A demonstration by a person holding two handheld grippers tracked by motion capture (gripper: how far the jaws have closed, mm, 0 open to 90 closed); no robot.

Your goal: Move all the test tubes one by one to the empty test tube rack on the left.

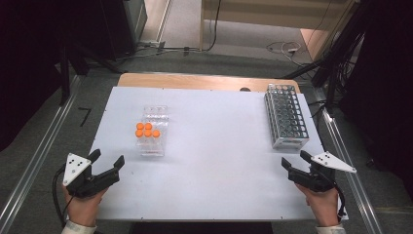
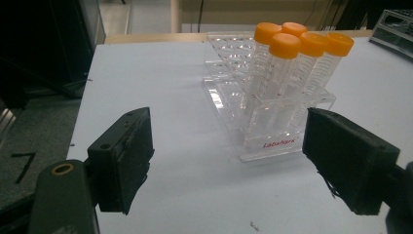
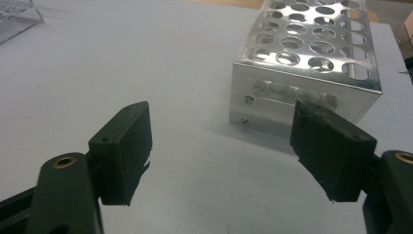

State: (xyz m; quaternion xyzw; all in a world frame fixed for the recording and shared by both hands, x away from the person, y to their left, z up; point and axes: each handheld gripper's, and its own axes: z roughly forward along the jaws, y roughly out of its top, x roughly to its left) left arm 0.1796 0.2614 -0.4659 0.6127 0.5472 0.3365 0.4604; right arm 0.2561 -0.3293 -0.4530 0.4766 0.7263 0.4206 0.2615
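Note:
A clear plastic rack (image 1: 153,130) (image 2: 272,122) stands left of the table's middle and holds several orange-capped tubes (image 1: 147,130) (image 2: 285,46). A metal tube rack (image 1: 286,116) (image 3: 307,63) with many round holes stands at the far right, no tubes showing in it. My left gripper (image 1: 107,159) (image 2: 229,156) hovers near the table's front left corner, open, with nothing between its jaws; the clear rack lies ahead of it. My right gripper (image 1: 295,160) (image 3: 224,156) is near the front right, open and holding nothing, just short of the metal rack's near end.
The white table top (image 1: 214,165) spreads between the two racks and the grippers. A wooden edge (image 1: 195,80) runs along its far side. Cables and dark stands (image 1: 336,53) crowd the floor beyond, and metal rails (image 1: 34,161) flank the table.

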